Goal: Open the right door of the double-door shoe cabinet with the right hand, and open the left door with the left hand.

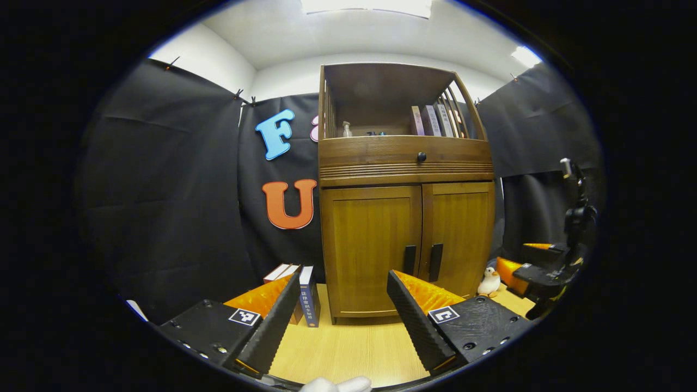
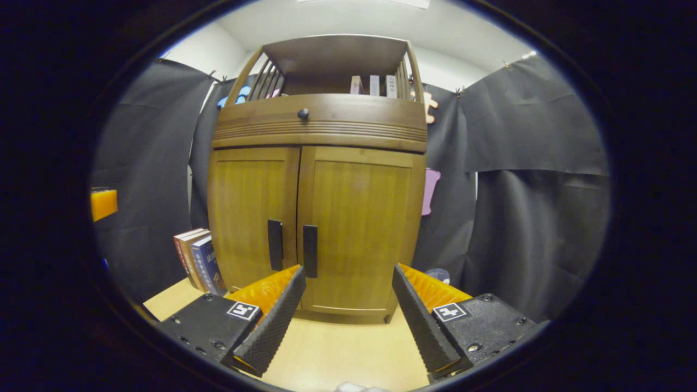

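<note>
Cabinet [image 1: 405, 190] stood centre frame on the table [image 1: 354, 348] in the left gripper view, both doors shut. Left door [image 1: 370, 250] and right door [image 1: 460, 234] met at paired handles. Left gripper [image 1: 344, 305] was spread wide, holding nothing. Right gripper [image 2: 348, 299] was likewise wide apart and empty, short of the right door's handle [image 2: 310, 251]. Books [image 1: 305, 294] stood lower left of the cabinet.

table [image 1: 354, 348] | holds: shoe cabinet [image 1: 405, 190], books [image 1: 306, 294], plush toy [image 1: 489, 282]
</note>
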`<state>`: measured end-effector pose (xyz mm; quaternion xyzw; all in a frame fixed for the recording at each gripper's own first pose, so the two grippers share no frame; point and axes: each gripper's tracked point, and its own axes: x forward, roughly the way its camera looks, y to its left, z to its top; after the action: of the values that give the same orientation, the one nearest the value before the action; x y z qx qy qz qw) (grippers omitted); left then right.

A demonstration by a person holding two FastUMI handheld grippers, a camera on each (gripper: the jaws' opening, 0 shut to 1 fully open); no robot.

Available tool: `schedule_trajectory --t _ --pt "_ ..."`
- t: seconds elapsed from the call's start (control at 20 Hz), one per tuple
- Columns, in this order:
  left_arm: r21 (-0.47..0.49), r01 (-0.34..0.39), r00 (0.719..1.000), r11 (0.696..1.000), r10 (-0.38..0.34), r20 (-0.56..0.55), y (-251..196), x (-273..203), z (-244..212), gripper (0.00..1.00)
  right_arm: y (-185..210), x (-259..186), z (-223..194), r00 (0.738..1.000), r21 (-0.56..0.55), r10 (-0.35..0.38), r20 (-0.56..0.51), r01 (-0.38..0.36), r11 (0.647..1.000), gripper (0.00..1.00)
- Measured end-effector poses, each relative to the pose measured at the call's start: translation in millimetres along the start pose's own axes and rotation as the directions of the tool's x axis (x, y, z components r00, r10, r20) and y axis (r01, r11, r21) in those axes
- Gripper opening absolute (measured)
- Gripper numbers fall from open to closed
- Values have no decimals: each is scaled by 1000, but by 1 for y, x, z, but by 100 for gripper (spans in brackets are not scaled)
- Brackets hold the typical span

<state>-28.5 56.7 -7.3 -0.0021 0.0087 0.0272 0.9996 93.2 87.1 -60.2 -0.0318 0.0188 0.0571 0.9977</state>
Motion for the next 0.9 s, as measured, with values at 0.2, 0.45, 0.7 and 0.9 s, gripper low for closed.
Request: schedule_trajectory --t 0.2,0.45,0.7,0.9 --pt "19 -44 999 999 44 -8 14 -9 -1 96 22 50 -7 998 -1 56 -21 -56 998 100" --pt "37 -82 997 996 83 -10 21 -17 3 96 46 114 -10 996 9 79 -32 -79 997 100" --pt "37 -116 993 993 117 -16 25 -23 6 96 57 177 -32 990 29 70 -121 -66 997 100" --pt "39 -143 989 989 144 -21 29 -32 7 96 61 210 -44 983 60 61 -175 -51 997 96"
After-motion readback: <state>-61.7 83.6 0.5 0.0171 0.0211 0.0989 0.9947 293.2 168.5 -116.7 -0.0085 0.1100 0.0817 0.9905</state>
